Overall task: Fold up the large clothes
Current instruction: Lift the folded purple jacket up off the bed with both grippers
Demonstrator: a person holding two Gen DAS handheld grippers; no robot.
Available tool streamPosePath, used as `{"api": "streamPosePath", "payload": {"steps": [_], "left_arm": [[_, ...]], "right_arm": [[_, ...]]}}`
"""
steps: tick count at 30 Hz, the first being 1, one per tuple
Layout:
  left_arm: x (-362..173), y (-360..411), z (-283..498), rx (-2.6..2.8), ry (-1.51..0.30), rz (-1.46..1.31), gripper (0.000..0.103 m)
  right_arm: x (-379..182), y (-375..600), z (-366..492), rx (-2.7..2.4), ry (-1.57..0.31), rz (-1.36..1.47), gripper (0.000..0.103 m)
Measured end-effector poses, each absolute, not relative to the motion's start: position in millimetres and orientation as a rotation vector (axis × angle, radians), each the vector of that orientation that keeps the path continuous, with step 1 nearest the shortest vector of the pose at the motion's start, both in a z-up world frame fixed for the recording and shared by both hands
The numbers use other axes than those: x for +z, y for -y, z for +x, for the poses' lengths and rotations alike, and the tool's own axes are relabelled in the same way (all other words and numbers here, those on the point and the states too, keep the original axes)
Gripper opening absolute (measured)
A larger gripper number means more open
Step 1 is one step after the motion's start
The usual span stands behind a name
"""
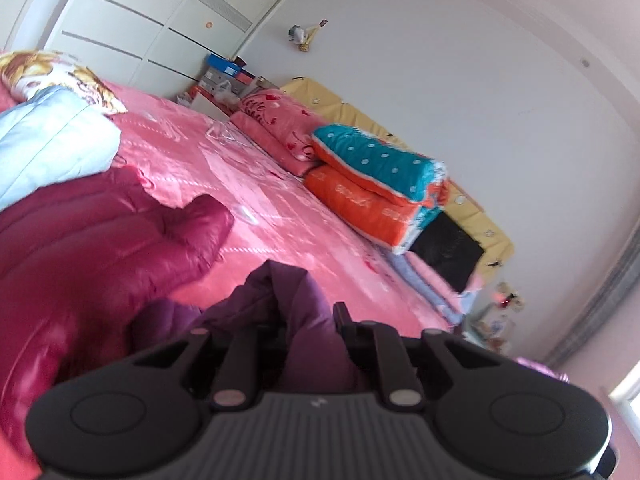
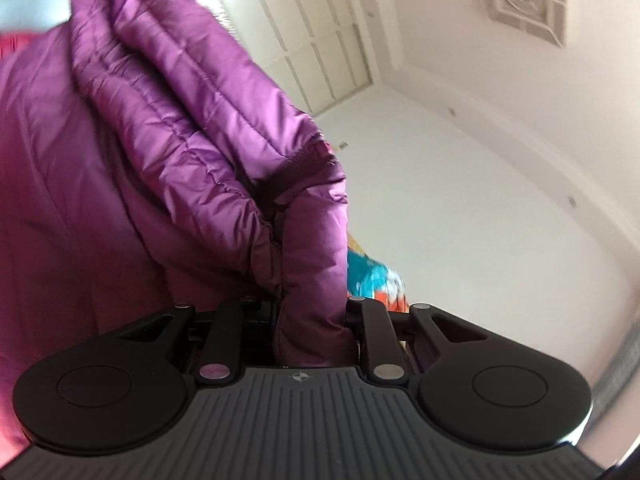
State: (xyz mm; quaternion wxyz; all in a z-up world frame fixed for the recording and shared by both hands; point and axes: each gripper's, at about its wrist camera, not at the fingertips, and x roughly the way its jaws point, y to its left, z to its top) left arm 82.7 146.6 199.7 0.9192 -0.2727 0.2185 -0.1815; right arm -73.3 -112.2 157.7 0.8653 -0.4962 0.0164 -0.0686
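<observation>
Left wrist view: the left gripper [image 1: 308,320] is clamped on the purple jacket [image 1: 280,300], bunched just above the pink bed [image 1: 280,184].

Right wrist view: the right gripper [image 2: 312,312] is clamped on that 1 jacket [image 2: 180,120], its length running up-left from the jaws.

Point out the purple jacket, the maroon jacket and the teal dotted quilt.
purple jacket [image 2: 168,128], right wrist view, quilted fold.
maroon jacket [image 1: 92,248], left wrist view, its puffy body.
teal dotted quilt [image 1: 372,160], left wrist view, top face.
</observation>
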Motion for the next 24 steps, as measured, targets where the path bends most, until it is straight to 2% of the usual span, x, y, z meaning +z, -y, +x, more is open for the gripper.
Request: {"api": "streamPosePath", "payload": {"steps": [3, 5, 8, 10, 11, 12, 13, 16, 19, 23, 24], "left_arm": [[188.6, -139.0, 115.3, -0.331, -0.450, -0.512, 0.015], [180.1, -137.3, 133.8, -0.294, -0.455, -0.489, 0.015], [168.4, -135.2, 153.3, -0.250, -0.476, -0.453, 0.016], [161.1, -135.4, 161.2, -0.233, -0.502, -0.430, 0.019], [159.0, -135.9, 162.9, -0.231, -0.513, -0.423, 0.021], [157.2, -136.5, 164.2, -0.230, -0.521, -0.418, 0.024], [157.0, -137.6, 164.7, -0.234, -0.523, -0.417, 0.027], [163.9, -139.0, 159.9, -0.268, -0.506, -0.392, 0.039], [179.1, -141.4, 154.1, -0.285, -0.497, -0.350, 0.061], [202.4, -148.5, 150.6, -0.317, -0.472, -0.296, 0.066], [206.4, -150.6, 150.3, -0.316, -0.468, -0.285, 0.078]], "right_arm": [[140.9, 125.4, -23.6, -0.128, -0.021, -1.127, 0.024], [129.3, 128.0, 4.3, -0.130, -0.008, -1.164, 0.028], [110.4, 126.2, 35.8, -0.141, 0.017, -1.184, 0.041], [97.1, 123.5, 44.6, -0.159, 0.042, -1.202, 0.068], [91.5, 123.7, 51.9, -0.168, 0.053, -1.204, 0.076], [85.7, 125.1, 59.8, -0.176, 0.061, -1.201, 0.092], [81.2, 127.0, 66.0, -0.184, 0.070, -1.198, 0.103], [69.1, 137.3, 93.1, -0.200, 0.075, -1.198, 0.103], [64.5, 136.2, 94.3, -0.216, 0.088, -1.207, 0.103], [61.9, 124.4, 85.4, -0.220, 0.069, -1.200, 0.103], [63.3, 125.1, 84.2, -0.222, 0.066, -1.199, 0.103]]}}
